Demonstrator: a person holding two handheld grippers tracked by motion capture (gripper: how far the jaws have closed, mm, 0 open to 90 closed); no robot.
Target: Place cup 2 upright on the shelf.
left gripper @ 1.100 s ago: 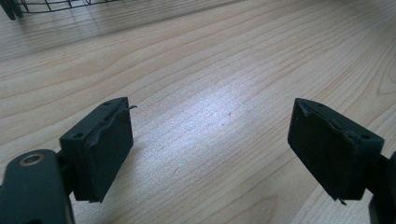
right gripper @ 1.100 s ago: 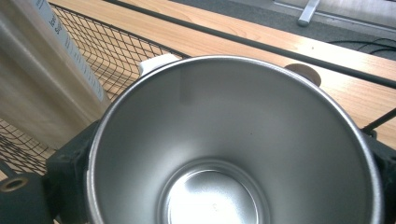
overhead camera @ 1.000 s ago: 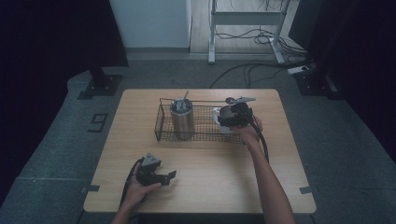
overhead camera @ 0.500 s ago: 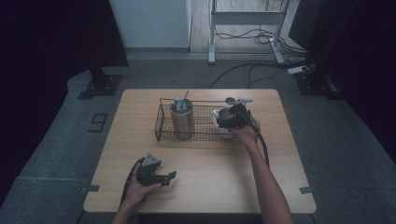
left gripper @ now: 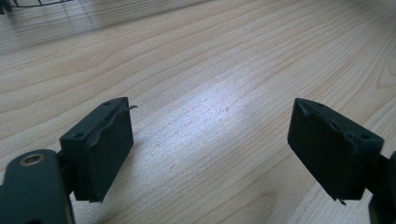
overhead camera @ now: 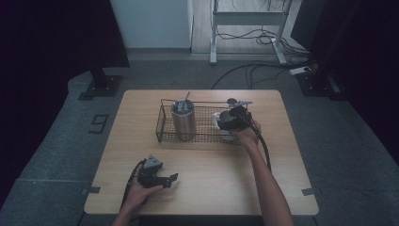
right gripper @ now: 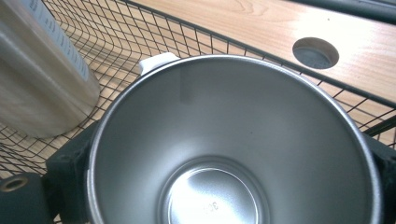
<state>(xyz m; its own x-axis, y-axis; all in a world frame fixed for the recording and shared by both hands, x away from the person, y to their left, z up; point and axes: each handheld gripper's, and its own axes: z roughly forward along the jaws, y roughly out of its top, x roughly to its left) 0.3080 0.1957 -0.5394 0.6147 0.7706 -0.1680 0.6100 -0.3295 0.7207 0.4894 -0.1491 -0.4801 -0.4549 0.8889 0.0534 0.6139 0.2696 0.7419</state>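
A black wire basket stands at the back middle of the wooden table. A tall steel tumbler with a straw stands upright in its left half. My right gripper reaches into the basket's right end and is shut on a steel cup. In the right gripper view I look straight into the cup's shiny inside, with one jaw on each side of its wall. The tumbler lies to the cup's left there. My left gripper rests near the front left, open over bare wood.
A round cable hole sits in the table behind the basket mesh. Cables trail from both grippers toward the front edge. Dark carpet, a desk frame and loose cables lie beyond the table.
My right gripper with the cup has shifted slightly left over the basket's right end. The left gripper has stayed put.
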